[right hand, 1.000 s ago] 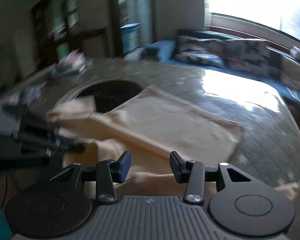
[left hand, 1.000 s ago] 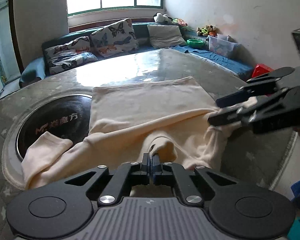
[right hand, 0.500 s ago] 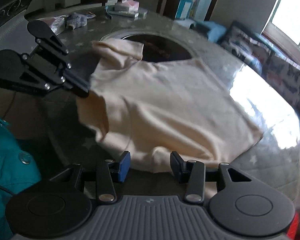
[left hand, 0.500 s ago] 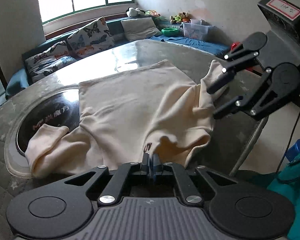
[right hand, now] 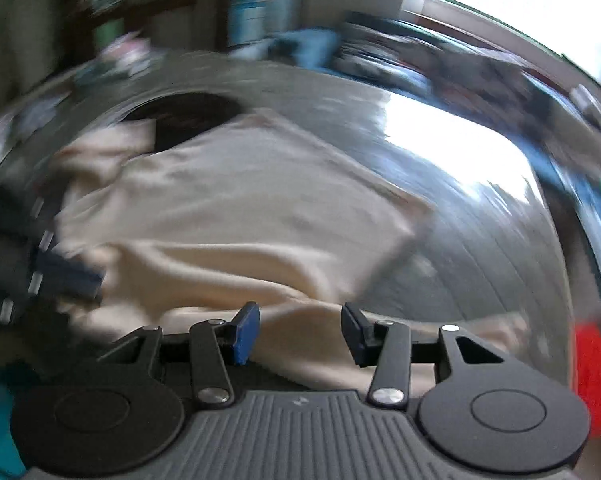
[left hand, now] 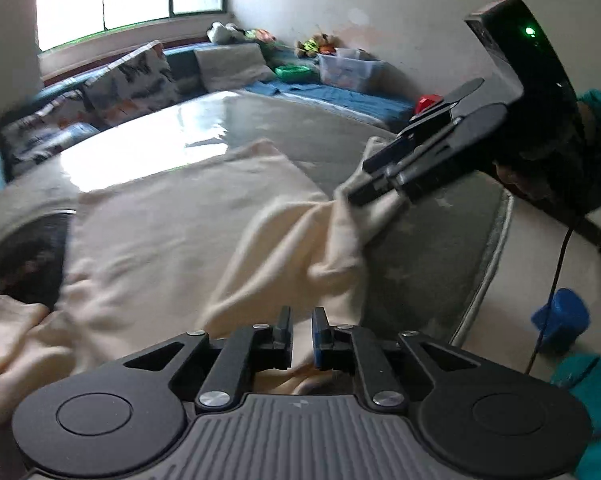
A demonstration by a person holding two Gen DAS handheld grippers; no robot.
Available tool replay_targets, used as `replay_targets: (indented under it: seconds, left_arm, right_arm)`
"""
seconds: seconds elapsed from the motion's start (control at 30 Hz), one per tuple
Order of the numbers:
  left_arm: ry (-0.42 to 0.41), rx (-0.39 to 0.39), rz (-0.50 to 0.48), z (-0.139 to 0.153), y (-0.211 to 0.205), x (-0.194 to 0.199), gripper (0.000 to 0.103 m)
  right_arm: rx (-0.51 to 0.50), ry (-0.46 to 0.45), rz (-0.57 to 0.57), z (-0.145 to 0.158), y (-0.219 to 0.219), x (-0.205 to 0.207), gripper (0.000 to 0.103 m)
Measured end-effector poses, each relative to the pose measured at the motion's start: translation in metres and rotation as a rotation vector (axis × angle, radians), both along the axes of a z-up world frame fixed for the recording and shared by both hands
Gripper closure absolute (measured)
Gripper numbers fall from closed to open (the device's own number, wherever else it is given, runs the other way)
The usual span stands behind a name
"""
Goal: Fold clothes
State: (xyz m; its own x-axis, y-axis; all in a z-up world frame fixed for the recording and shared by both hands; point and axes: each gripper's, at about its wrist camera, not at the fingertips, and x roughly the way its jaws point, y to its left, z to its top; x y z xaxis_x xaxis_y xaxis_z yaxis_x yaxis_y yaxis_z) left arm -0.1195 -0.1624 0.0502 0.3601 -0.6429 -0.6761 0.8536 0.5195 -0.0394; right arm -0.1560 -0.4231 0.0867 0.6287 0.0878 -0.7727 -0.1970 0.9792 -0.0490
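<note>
One cream garment (left hand: 188, 240) on table (left hand: 428, 248); two hand-held grippers, both parted.

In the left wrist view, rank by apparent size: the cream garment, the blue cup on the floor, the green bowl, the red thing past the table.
1. Garment, by far.
2. Blue cup, though it sits nearer the camera.
3. Green bowl.
4. Red thing, partly hidden, so unsure against the bowl.

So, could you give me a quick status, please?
Left gripper open, right gripper open. Cream garment rumpled on table. Nothing blocking.
</note>
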Motion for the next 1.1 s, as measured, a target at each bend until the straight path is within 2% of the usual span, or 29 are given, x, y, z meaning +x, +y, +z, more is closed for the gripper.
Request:
replay_targets:
  seconds: [0.03,0.1,0.13,0.23,0.37,0.53,0.73,0.8,0.9,1.0,1.1]
  left_arm:
    - [0.016,-0.006,-0.011,-0.003,-0.007,0.002,0.091]
    - [0.028,-0.007,-0.02,-0.006,-0.014,0.003,0.079]
    - [0.03,-0.006,-0.021,-0.007,-0.016,0.003,0.076]
    - [0.035,-0.001,-0.026,-0.009,-0.023,0.003,0.075]
    - [0.043,0.005,-0.032,-0.012,-0.031,0.004,0.075]
    - [0.051,0.01,-0.038,-0.016,-0.039,0.003,0.075]
    - [0.057,0.01,-0.043,-0.018,-0.038,0.0,0.076]
    - [0.058,0.007,-0.045,-0.019,-0.038,-0.001,0.076]
    - [0.055,0.008,-0.049,-0.02,-0.039,-0.002,0.078]
    - [0.062,0.006,-0.069,-0.021,-0.039,-0.005,0.082]
    - [0.069,0.003,-0.09,-0.021,-0.039,-0.007,0.087]
  right_arm:
    - [0.02,-0.004,-0.055,-0.001,-0.013,0.0,0.058]
    - [0.059,-0.018,-0.178,-0.004,-0.043,0.0,0.059]
    - [0.07,-0.024,-0.223,-0.004,-0.054,0.001,0.059]
    - [0.085,-0.052,-0.35,-0.009,-0.089,0.006,0.059]
    - [0.129,-0.061,-0.44,-0.023,-0.116,0.024,0.059]
    - [0.088,-0.047,-0.485,-0.044,-0.122,0.048,0.06]
    - [0.016,-0.036,-0.468,-0.053,-0.117,0.057,0.068]
    - [-0.007,-0.043,-0.466,-0.051,-0.114,0.056,0.084]
    - [-0.013,-0.056,-0.459,-0.046,-0.112,0.055,0.093]
    - [0.013,-0.125,-0.448,-0.026,-0.111,0.054,0.094]
    - [0.075,-0.259,-0.436,0.009,-0.11,0.042,0.094]
